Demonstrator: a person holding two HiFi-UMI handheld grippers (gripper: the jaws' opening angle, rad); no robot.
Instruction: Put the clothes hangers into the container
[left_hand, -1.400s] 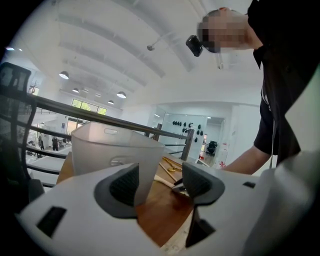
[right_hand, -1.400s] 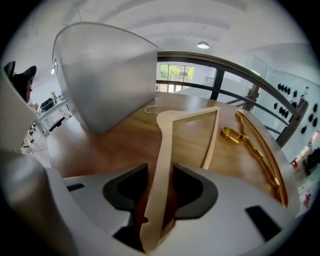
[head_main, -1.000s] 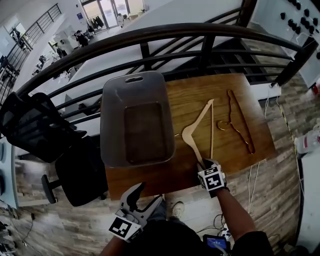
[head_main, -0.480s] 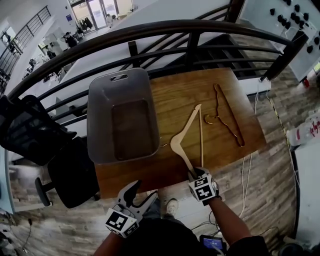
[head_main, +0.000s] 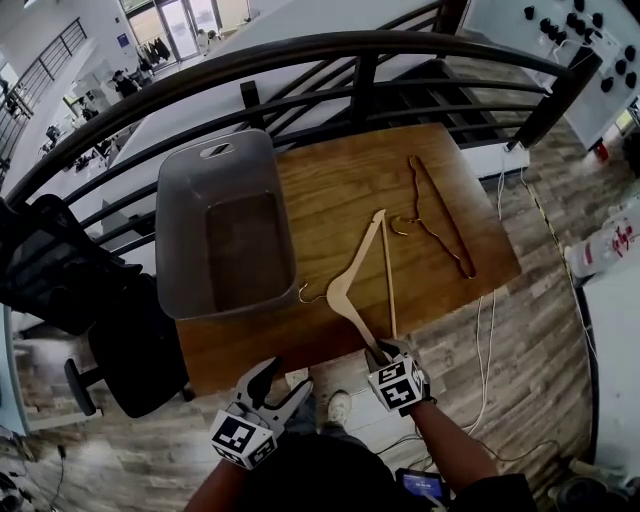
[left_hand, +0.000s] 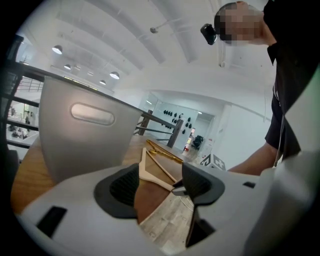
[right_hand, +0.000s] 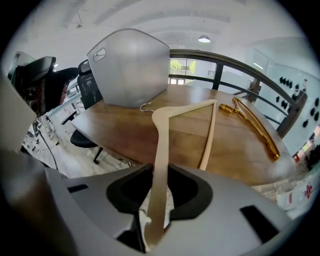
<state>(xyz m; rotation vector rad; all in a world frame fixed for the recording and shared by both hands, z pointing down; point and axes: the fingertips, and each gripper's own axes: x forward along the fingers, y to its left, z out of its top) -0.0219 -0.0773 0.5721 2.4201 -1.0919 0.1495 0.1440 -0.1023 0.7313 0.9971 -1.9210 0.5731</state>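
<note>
A pale wooden hanger (head_main: 352, 268) lies on the wooden table (head_main: 330, 190) with its hook near the grey container (head_main: 180, 235). My right gripper (head_main: 378, 350) is shut on the end of one hanger arm at the table's front edge; in the right gripper view that hanger (right_hand: 160, 145) runs between the pads of the gripper (right_hand: 157, 192). A gold metal hanger (head_main: 440, 215) lies further right on the table. My left gripper (head_main: 282, 385) is open and holds nothing, low in front of the table; in its own view the gripper (left_hand: 160, 187) faces the container (left_hand: 80, 145).
A dark railing (head_main: 300, 55) runs behind the table. A black office chair (head_main: 120, 340) stands to the left. Cables (head_main: 490, 330) hang over the floor at the right. The container's inside holds nothing.
The head view has drifted, so the table sits further left and higher in the picture. My right gripper keeps its hold on the wooden hanger; the left gripper stays open.
</note>
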